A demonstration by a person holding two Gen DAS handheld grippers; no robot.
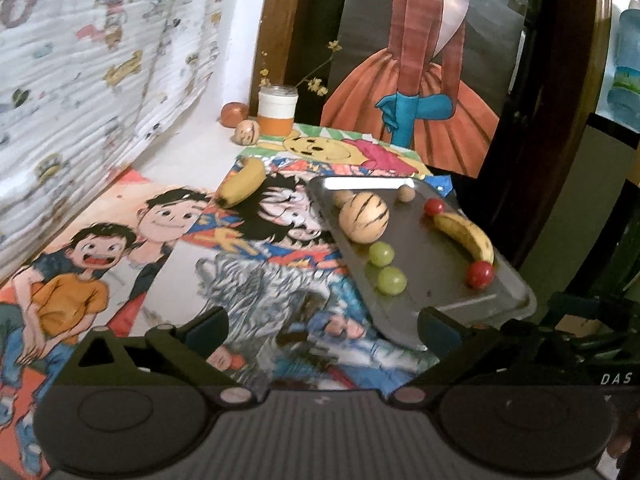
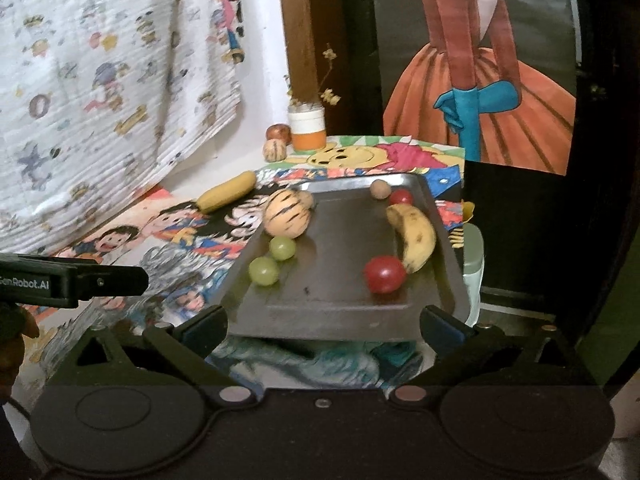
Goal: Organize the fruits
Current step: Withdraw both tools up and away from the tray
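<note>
**Both grippers spread wide, fruit on the tray**

The left gripper (image 1: 323,326) and right gripper (image 2: 323,326) hold nothing. Just ahead, the metal tray (image 2: 344,300) carries grapes (image 2: 263,271), tomatoes (image 2: 385,274), a banana (image 2: 416,240) and a striped melon (image 2: 286,214). Another banana (image 1: 242,184) lies on the tabletop (image 1: 192,148).

2 bananas (image 2: 416,236), 2 grapes (image 2: 263,271), 2 red fruits (image 2: 384,274), approx. 3 striped melons (image 2: 287,219).

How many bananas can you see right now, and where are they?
2. One spotted banana lies on the metal tray by its right edge, between two red fruits. The other banana lies off the tray on the drawings, to its left.
</note>
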